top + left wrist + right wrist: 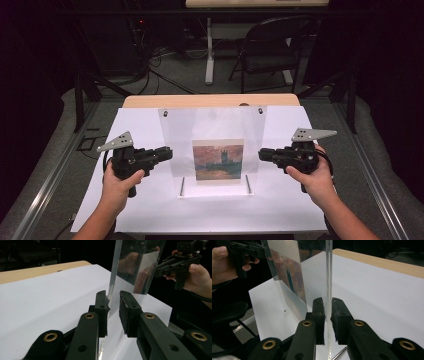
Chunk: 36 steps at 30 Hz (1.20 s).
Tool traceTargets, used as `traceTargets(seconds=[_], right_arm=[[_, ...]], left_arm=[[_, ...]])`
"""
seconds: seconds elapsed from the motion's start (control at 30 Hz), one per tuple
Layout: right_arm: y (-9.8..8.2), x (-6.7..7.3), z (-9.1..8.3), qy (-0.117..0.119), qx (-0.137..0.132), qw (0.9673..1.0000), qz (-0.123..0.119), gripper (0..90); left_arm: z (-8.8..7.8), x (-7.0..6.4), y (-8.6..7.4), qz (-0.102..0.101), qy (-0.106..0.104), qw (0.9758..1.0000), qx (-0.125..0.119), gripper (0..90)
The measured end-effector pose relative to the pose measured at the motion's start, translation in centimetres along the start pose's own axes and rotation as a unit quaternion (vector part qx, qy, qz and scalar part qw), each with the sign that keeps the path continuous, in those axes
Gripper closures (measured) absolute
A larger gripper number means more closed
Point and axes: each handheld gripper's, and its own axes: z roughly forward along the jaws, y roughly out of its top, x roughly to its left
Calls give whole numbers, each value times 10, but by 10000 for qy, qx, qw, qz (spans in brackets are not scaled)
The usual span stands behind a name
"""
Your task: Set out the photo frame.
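frame (214,131): clear | picture (218,159): orange-brown, teal | sheet (140,125): white | jaws: black

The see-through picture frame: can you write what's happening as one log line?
left hand-held gripper: shut on picture frame's left edge | right hand-held gripper: shut on right edge | frame: upright on white sheet

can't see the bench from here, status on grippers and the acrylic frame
Left hand-held gripper and right hand-held gripper each clamped on a side edge of the clear picture frame. Frame upright on white sheet. Nothing in the way.
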Motion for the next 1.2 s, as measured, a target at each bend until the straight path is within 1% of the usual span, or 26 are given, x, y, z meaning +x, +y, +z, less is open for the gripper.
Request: traceTargets(seconds=[0.2, 0.3, 0.47, 0.57, 0.63, 0.7, 0.73, 0.8, 0.87, 0.93, 0.97, 1.0, 1.07, 1.1, 1.13, 1.17, 1.2], right_arm=[[0, -1, 1, -7, -25, 10000, -10, 812], [0, -1, 1, 7, -23, 10000, -9, 812], [1, 0, 0, 8, -47, 10000, -13, 814], [0, 0, -2, -11, -73, 10000, -45, 812], [-1, 0, -3, -71, -81, 9999, -47, 803], [-3, 0, -6, -121, -115, 9999, -37, 786], [-4, -1, -8, -130, -149, 9998, 7, 779], [-7, -2, -12, -177, -204, 9996, 18, 767], [-11, -2, -16, -312, -254, 9992, -21, 744], [-15, -1, -19, -456, -302, 9985, -43, 713], [-18, -1, -20, -574, -317, 9978, -90, 693], [-22, -1, -22, -761, -318, 9964, -168, 674], [-27, -2, -22, -907, -317, 9952, -176, 656], [-32, -4, -23, -1003, -358, 9942, -157, 634], [-35, -4, -23, -1065, -362, 9935, -165, 620], [-39, -5, -23, -1170, -362, 9923, -155, 610], [-44, -6, -22, -1262, -359, 9913, -147, 608]], left_arm=[[0, 0, 0, -45, 19, 10000, 4, 768], [0, 0, 0, -103, 0, 9999, -5, 766], [-2, -1, 1, -100, 49, 9999, 29, 765], [-5, -1, 0, -123, 86, 9999, 27, 761], [-8, -1, 0, -124, 120, 9999, 7, 751], [-13, 0, -2, -156, 168, 9997, -48, 738], [-16, 0, -3, -155, 197, 9997, -64, 730], [-22, 2, -8, -192, 295, 9992, -177, 716], [-28, 5, -13, -260, 389, 9985, -272, 692], [-32, 8, -20, -302, 594, 9972, -326, 665], [-35, 11, -26, -289, 810, 9958, -318, 650], [-35, 12, -28, -311, 878, 9951, -334, 636], [-38, 17, -36, -412, 1061, 9929, -341, 616], [-38, 18, -38, -405, 1162, 9918, -339, 598], [-37, 19, -42, -371, 1342, 9897, -340, 584], [-37, 21, -46, -338, 1467, 9881, -323, 570], [-36, 23, -51, -347, 1542, 9869, -328, 554]])
